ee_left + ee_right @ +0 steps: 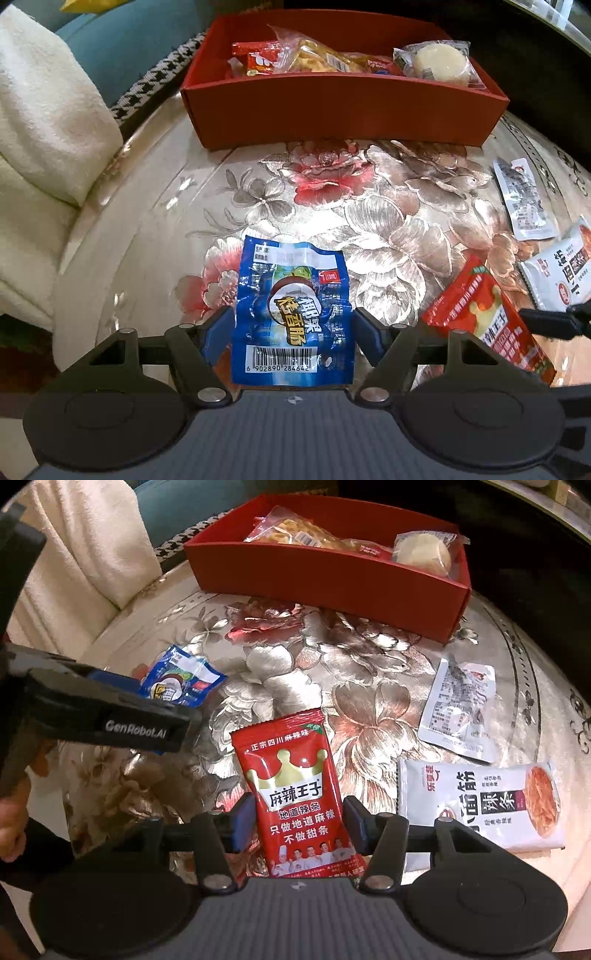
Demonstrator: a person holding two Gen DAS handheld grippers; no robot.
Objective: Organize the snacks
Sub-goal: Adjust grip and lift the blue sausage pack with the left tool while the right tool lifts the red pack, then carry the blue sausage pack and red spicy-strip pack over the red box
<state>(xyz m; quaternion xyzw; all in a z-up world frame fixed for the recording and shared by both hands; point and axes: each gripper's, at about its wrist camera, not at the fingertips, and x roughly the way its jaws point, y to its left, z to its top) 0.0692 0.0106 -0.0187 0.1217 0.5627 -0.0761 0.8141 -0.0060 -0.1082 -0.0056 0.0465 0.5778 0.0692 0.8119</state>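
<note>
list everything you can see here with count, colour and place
cardboard box: 1, red, far side of table, holding wrapped snacks
round pastry in clear wrapper: 1, pale, box's right end
blue sausage packet: 1, between left claw's pads
red spicy-strip packet: 1, between right claw's pads
white spicy-strip packet: 1, right of red packet
silver sachet: 1, on table near the box
floral tablecloth: 1, beige and red
left claw: 1, black, shut on blue packet
right claw: 1, black, shut on red packet

Both wrist cams look steeply down; share red box (343, 110).
</note>
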